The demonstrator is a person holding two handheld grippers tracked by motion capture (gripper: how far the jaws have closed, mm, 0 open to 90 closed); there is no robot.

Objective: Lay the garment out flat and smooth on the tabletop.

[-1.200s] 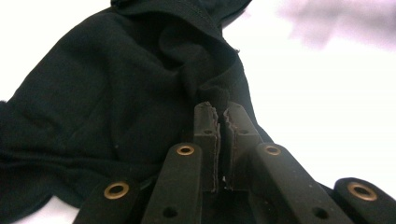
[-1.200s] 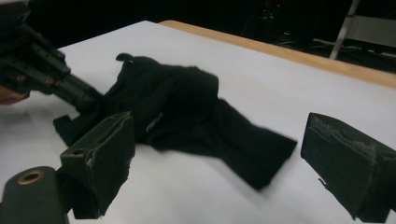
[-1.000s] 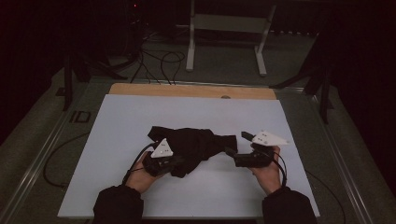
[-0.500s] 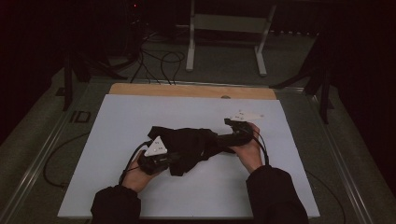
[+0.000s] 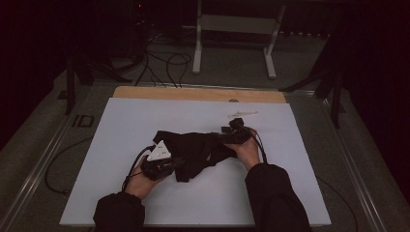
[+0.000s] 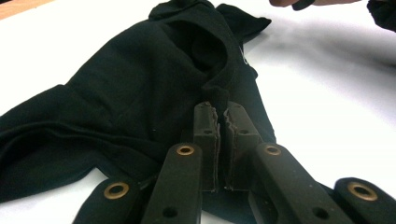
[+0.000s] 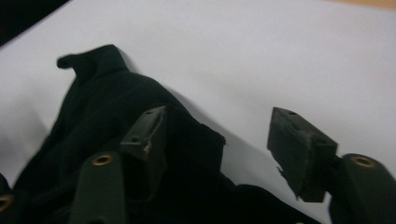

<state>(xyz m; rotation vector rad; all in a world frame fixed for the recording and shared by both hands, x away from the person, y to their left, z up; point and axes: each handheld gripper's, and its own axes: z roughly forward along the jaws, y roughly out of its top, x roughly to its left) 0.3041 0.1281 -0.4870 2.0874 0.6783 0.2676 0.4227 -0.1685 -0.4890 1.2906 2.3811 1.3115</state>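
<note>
My left gripper is clamped tight on a small fold of the black garment; in the left gripper view I see the two pads pressed together with a nub of dark cloth pinched at their tips. In the high view that left gripper sits at the near left edge of the black garment, with the grey three-cornered plate on top of it and my left hand wrapped around its body. My right gripper has just been closing, but its jaws stand apart: in the right gripper view an edge of the black garment lies between them, draped against the left jaw, while the right jaw stands clear of it over bare white surface, so I do not count it as a grip. In the high view the right gripper meets the far right edge of the cloth, my right hand behind it. The garment lies crumpled, stretched between the two grippers, near the middle of the white table top. A small white piece lies on the table just beyond the right gripper. A wooden strip runs along the table's far edge.
</note>
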